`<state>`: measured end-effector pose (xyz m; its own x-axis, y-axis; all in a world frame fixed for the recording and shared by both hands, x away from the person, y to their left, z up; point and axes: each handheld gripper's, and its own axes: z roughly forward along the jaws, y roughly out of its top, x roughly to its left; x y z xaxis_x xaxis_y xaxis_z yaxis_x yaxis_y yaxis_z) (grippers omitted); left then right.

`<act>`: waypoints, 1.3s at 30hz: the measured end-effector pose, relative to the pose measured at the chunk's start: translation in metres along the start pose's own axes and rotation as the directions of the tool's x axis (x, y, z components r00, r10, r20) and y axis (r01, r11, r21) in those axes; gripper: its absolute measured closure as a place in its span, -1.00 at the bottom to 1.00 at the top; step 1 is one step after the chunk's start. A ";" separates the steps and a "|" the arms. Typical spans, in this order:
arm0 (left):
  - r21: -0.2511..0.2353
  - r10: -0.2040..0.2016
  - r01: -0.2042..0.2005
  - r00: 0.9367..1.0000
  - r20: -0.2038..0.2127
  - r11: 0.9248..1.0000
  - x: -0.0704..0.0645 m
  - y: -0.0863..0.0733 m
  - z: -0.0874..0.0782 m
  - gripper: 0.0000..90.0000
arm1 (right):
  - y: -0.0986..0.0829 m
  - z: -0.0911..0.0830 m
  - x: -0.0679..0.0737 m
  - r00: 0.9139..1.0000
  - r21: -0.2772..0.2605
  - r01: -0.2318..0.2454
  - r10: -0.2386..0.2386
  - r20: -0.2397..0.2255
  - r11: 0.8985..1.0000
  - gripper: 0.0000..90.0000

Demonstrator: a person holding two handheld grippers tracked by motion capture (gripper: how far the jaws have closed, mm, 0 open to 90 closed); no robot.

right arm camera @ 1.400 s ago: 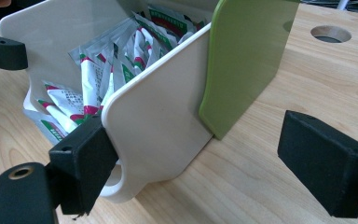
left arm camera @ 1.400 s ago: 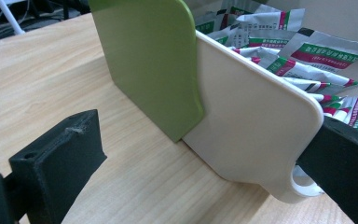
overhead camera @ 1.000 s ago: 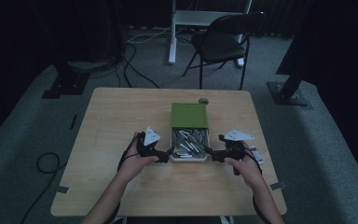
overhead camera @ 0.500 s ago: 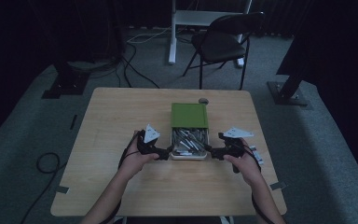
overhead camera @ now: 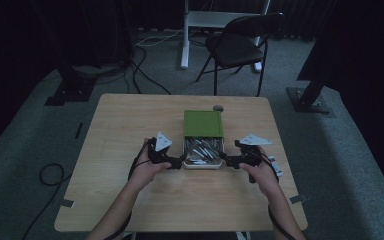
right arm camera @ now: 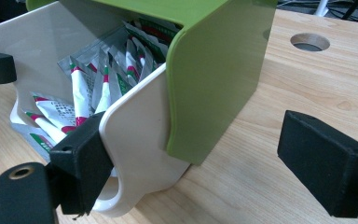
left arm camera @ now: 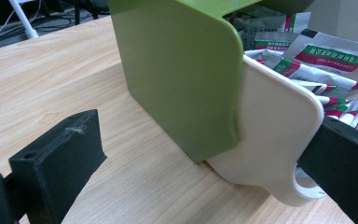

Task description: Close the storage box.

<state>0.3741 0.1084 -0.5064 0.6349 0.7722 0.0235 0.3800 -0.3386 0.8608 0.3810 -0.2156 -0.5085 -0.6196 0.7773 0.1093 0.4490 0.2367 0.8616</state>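
A white box (overhead camera: 202, 166) full of red-and-green-printed sachets (overhead camera: 202, 149) sits mid-table, its green lid (overhead camera: 203, 123) slid back over the far half. My left gripper (overhead camera: 179, 162) is at the box's near left corner and my right gripper (overhead camera: 226, 161) at its near right corner. In the left gripper view the left gripper (left arm camera: 205, 144) is open, its jaws straddling the white wall (left arm camera: 270, 130) below the lid (left arm camera: 177, 70). In the right gripper view the right gripper (right arm camera: 196, 140) is open too, one jaw by the sachets (right arm camera: 102, 79), the other outside the lid (right arm camera: 214, 70).
A round hole (overhead camera: 218, 107) pierces the wooden table (overhead camera: 130, 125) just behind the box. A few small packets (overhead camera: 275, 165) lie by the right hand. A folding chair (overhead camera: 240, 45) and stand legs are on the floor beyond the table.
Almost nothing differs: both hands stay at the box's front corners, and the right gripper has crept slightly toward the box.
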 end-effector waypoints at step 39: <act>0.001 -0.007 0.007 0.999 -0.050 1.000 0.010 0.009 0.015 -0.96 | 0.010 0.018 -0.007 0.995 -0.007 -0.048 0.049 0.087 0.999 -0.76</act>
<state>0.3939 0.1051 -0.5060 0.5980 0.8004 0.0423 0.3851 -0.3332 0.8606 0.4018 -0.2082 -0.5095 -0.5383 0.8359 0.1074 0.4737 0.1947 0.8589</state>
